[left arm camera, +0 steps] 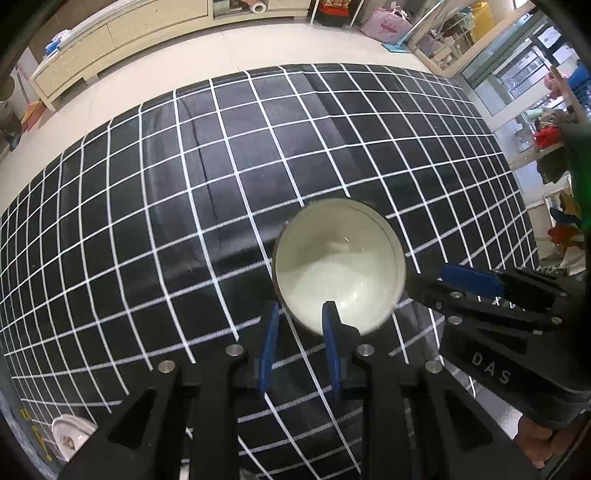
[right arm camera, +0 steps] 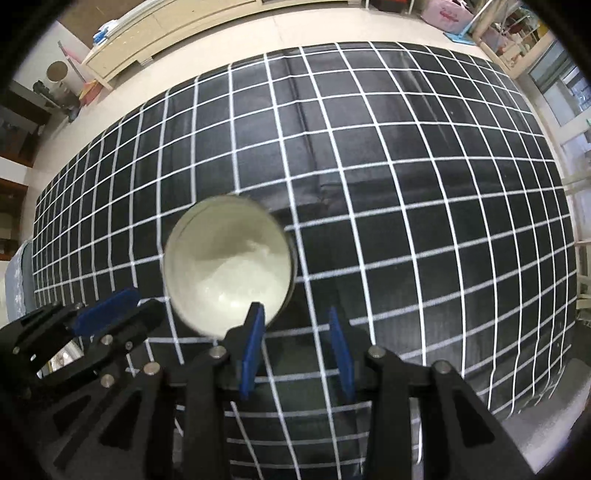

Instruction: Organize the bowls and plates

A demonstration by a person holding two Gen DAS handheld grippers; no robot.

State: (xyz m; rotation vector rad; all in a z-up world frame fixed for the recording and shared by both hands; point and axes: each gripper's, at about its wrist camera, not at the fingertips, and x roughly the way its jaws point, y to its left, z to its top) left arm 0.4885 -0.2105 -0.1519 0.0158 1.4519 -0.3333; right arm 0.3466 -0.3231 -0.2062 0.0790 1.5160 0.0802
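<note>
while left gripper (left arm camera: 301, 314) straddles white bowl (left arm camera: 338, 264) near rim — jaws parted; right gripper (right arm camera: 295, 319) released, beside bowl.

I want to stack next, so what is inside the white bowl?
The round white ceramic bowl looks empty, showing only a glossy bare interior. The left tool's blue finger covers part of the near rim, as does the right tool's.

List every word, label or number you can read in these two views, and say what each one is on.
"DAS": white letters on the black body of the right gripper, seen in the left wrist view.
Partial white letters just above it, near the blue pad: cut off, not readable.
Pink bag on the floor behind the table: a red script mark, too small to read.
Right wrist view: no readable text.
</note>
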